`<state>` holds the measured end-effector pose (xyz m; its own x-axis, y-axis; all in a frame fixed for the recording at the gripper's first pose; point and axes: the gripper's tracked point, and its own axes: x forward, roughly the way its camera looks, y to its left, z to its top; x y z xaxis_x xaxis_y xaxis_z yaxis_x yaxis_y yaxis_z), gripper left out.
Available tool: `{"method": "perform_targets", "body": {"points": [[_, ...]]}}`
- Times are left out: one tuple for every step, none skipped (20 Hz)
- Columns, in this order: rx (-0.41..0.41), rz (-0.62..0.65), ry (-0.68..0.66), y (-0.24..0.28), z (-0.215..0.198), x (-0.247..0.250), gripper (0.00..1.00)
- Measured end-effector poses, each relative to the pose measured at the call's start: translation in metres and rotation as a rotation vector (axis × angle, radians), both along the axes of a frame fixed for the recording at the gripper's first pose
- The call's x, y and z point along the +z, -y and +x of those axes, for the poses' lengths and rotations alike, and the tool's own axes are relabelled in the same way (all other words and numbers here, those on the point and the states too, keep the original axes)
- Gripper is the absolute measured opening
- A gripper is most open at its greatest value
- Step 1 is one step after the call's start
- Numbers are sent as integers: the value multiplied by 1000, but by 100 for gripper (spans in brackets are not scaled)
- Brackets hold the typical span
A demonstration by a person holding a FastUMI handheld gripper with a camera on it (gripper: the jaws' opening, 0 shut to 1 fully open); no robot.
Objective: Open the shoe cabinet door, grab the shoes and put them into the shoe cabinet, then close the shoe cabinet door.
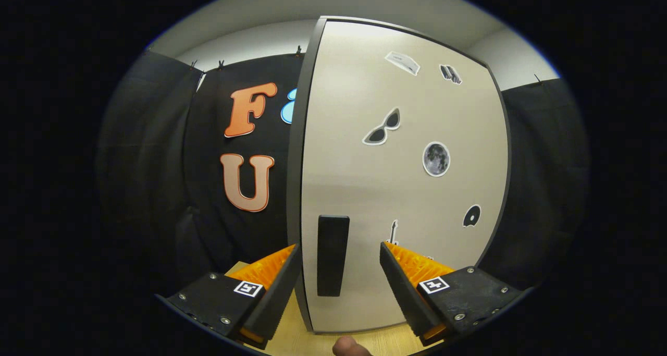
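Claw point(340, 254): fingers spread apart, gripping nothing, either side of the handle.
Handle point(332, 255): dark upright bar between the fingers, on the door's left edge.
Shoe cabinet door point(401, 189): closed, pale, stickered, standing on the wooden surface point(388, 338).

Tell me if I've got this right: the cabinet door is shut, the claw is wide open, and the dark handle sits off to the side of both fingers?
Not quite. In the gripper view the handle stands between the two fingers, just ahead of the claw, not off to one side. The rest holds: the cabinet door is shut and the claw is wide open, touching nothing.
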<state>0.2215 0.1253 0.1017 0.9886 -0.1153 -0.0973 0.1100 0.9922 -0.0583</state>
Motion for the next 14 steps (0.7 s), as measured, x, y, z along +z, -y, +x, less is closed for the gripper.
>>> {"method": "perform_targets", "body": {"points": [[0, -14, 3, 0, -10, 3, 93], [0, -25, 5, 0, -22, 6, 94], [7, -31, 10, -3, -33, 9, 94], [12, -39, 18, -3, -44, 12, 94], [12, -51, 28, -3, -54, 16, 94], [9, -64, 32, -2, -62, 18, 94], [11, -70, 32, -2, -72, 19, 94], [19, -69, 31, -4, -80, 20, 94], [25, -62, 35, -5, -89, 21, 94], [30, -54, 41, -3, -97, 23, 95], [36, -47, 45, -2, -106, 24, 96], [42, -44, 47, 0, -115, 25, 96], [49, -41, 49, 3, -124, 27, 95], [53, -37, 57, 8, -134, 30, 96]]}}
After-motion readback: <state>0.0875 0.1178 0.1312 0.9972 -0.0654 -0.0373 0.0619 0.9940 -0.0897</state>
